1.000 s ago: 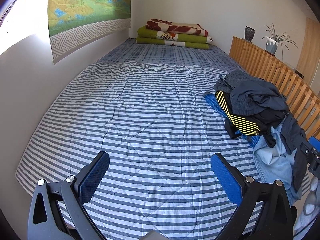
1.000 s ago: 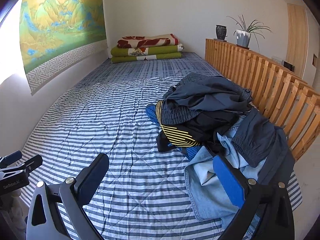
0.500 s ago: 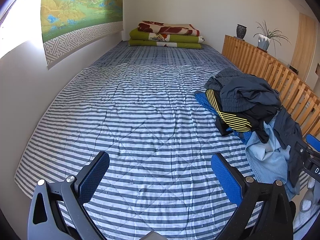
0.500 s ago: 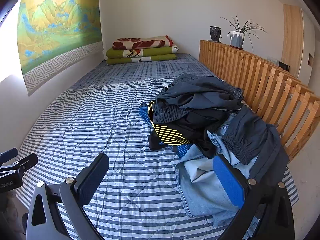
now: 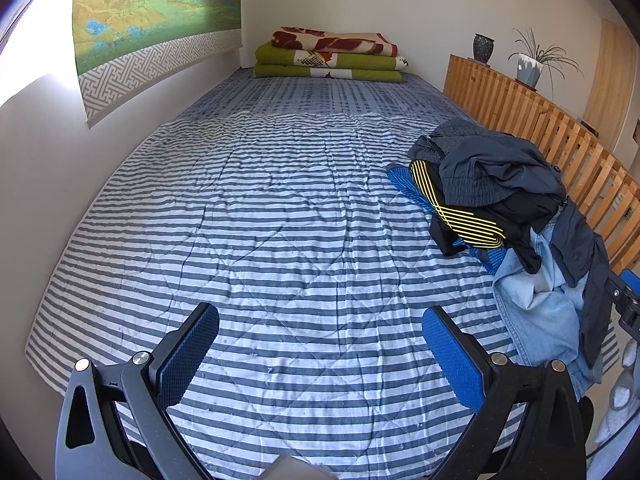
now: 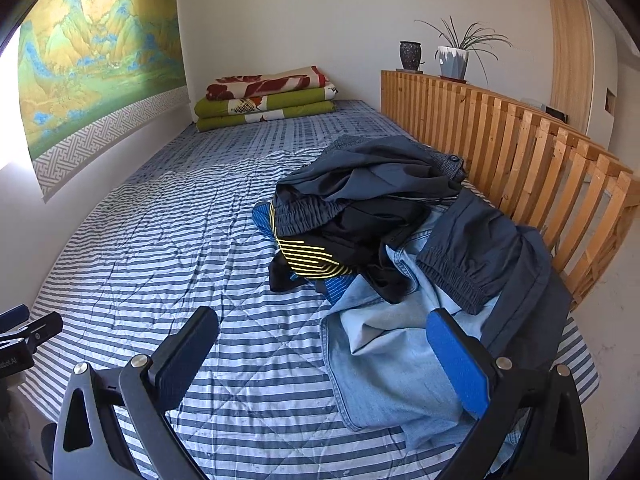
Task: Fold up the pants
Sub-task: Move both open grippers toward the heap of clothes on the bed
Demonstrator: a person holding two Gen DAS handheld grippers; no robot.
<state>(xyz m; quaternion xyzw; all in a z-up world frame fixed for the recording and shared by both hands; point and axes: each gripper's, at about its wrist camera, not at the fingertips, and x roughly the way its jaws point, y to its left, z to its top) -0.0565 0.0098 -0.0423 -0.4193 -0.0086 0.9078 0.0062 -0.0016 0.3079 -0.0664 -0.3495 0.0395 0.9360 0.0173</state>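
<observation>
- Overhead, both wrist cameras look along a bed (image 5: 280, 208) covered by a quilt with grey and white stripes.
- Left tongs (image 5: 320, 344) stand wide apart above the bare middle of the quilt, with nothing between their blue pads.
- Right tongs (image 6: 320, 344) are likewise spread wide and hold nothing; their right pad hangs over the near edge of the clothes.
- A heap of pants (image 6: 384, 240) lies on the right side of the bed, just beside a slatted wooden rail (image 6: 520, 152).
- Light blue jeans (image 6: 392, 360) lie lowest and nearest, spread towards the foot of the bed.
- Dark navy pants with an elastic waistband (image 6: 480, 256) are draped over the jeans.
- A black garment with yellow stripes (image 6: 312, 260) sits in the middle of the heap, under more dark grey clothing (image 6: 368, 176).
- Folded blankets, green and red-patterned (image 5: 328, 56), are stacked at the far end of the bed.
- A landscape scroll (image 5: 152, 16) hangs on the left wall.
- A dark vase (image 6: 410, 54) and a potted plant (image 6: 456, 56) stand on the ledge above the rail.
</observation>
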